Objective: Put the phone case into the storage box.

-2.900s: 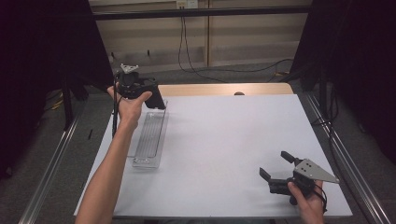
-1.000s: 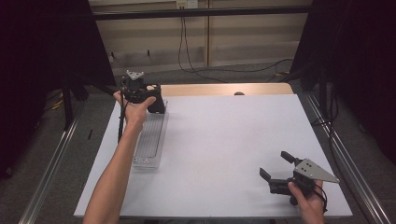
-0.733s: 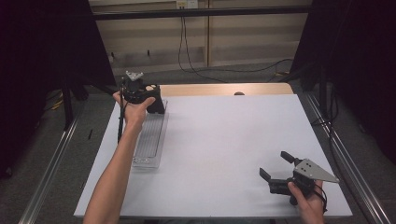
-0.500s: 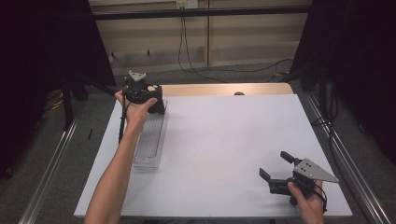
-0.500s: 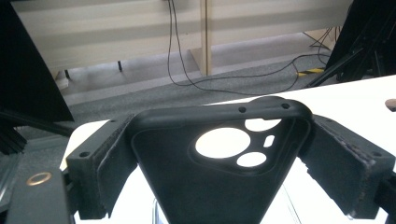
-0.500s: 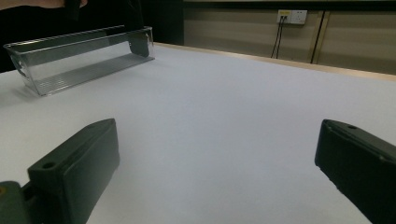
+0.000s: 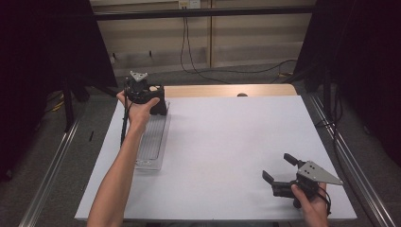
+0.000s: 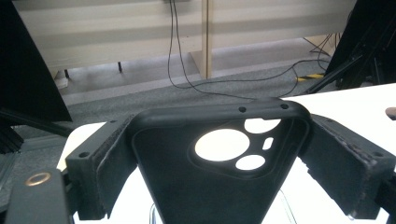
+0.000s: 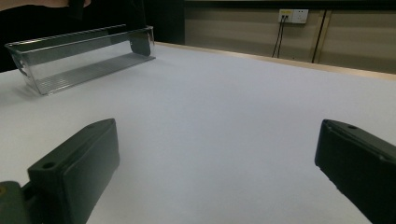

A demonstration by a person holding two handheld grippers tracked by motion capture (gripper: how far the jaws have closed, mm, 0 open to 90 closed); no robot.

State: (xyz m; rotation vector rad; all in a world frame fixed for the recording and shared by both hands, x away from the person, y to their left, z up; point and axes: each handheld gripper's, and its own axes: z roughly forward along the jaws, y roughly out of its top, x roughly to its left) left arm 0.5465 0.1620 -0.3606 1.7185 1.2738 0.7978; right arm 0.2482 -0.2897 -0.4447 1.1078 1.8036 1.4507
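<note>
Your two arms, far apart

Your left gripper (image 7: 152, 97) reaches to the far left, jaws clamped on something black; your right gripper (image 7: 279, 169) sits near you at right, low, jaws spread wide.

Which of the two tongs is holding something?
The left tongs, clamped on a black rubbery phone case above the clear plastic tray; the right tongs gape empty.

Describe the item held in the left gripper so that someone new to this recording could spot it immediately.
Start at the white table and go to its far left corner, where a clear plastic tray lies lengthwise. Above the tray's far end, the left gripper clamps a black phone case between its jaws. The round camera cut-outs near its top edge set it apart from the see-through tray.
</note>
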